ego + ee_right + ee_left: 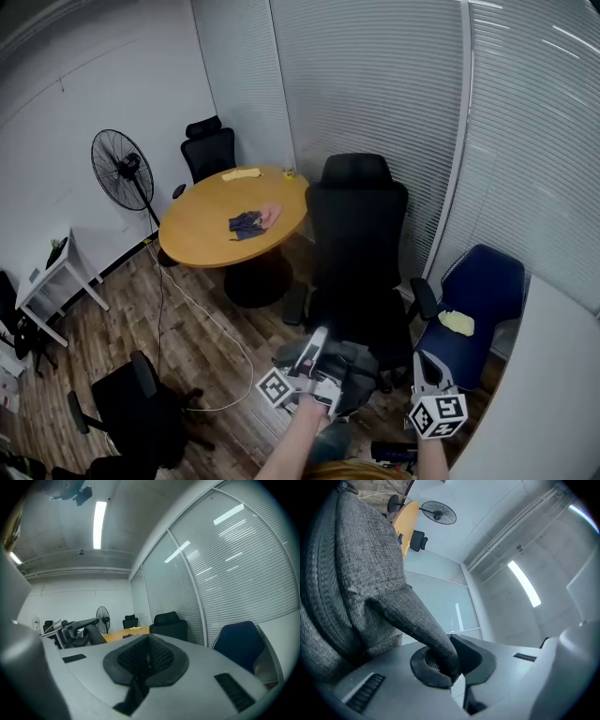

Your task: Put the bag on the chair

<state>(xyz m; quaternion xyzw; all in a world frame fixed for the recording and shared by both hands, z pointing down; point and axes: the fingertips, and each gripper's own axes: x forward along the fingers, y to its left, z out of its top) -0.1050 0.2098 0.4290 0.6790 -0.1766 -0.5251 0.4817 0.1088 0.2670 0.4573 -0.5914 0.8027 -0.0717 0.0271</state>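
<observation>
The left gripper [451,668] is clamped on the strap [417,620] of the grey bag [354,367], held just short of the black chair [361,234]; the right gripper [146,662] is closed on nothing. Best carry the bag fully over the seat and lower it until it rests before letting go — near the edge it may slide off. No brand or writing is legible.

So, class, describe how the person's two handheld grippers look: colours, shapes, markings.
The left gripper and the right gripper both have smooth light-grey bodies and two jaws tipped with rounded black pads of fine grid texture. Small black ribbed patches sit on the bodies. Each carries a white cube printed with black square markers.
</observation>
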